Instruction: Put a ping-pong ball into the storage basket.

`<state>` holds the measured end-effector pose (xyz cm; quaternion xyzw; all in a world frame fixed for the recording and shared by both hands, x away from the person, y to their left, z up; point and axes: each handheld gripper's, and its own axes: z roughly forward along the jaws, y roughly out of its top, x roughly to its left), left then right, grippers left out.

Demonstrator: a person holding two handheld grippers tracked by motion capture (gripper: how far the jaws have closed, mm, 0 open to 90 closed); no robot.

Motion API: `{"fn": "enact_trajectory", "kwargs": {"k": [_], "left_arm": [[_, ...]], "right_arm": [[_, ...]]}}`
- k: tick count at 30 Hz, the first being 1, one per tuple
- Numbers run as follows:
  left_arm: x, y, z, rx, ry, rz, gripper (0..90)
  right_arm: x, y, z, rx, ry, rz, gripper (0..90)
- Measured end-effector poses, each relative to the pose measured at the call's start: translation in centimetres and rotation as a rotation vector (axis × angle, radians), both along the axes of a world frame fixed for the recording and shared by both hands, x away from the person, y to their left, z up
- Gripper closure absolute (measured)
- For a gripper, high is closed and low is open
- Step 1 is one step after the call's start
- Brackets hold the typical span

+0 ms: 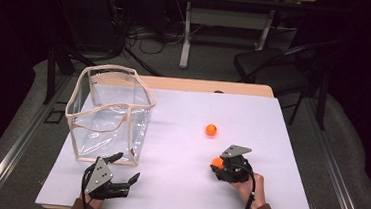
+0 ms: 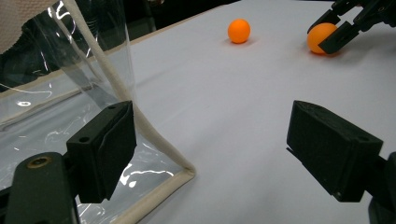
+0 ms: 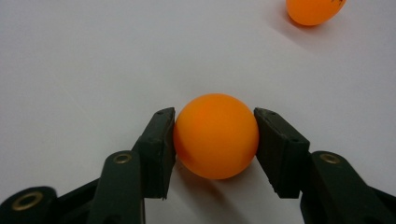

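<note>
Looking from the high view: right gripper (image 1: 220,163) sits low on the white counter (image 1: 177,184), its fingers clamped on one orange ball (image 1: 217,162); a second orange ball (image 1: 211,130) lies free, farther up the counter; left gripper (image 1: 127,168) rests near the corner of the clear bag (image 1: 110,111), fingers apart on nothing.
Left gripper view: fingers (image 2: 105,149) stand wide open beside the bag's cloth-bound edge (image 2: 154,140); both balls show far off.
Right gripper view: pads (image 3: 161,149) press the held ball (image 3: 215,135) on opposite sides, about at its widest.
Handling: likely light, hollow, smooth and stiff; a round shell may squirt out if pinched off-centre, so grip across the middle, gently.
Count: two balls, one bag, two grippers.
</note>
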<state>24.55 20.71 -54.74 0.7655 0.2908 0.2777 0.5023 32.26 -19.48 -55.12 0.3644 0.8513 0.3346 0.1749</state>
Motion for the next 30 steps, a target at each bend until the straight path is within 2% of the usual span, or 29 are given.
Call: {"fn": "enact_trajectory", "kwargs": {"k": [30], "left_arm": [[0.0,0.0,0.0,0.003,0.002,-0.001,15.9]], "right_arm": [[-0.9,-0.3,2.6,0.035,-0.069,0.017,50.7]]}}
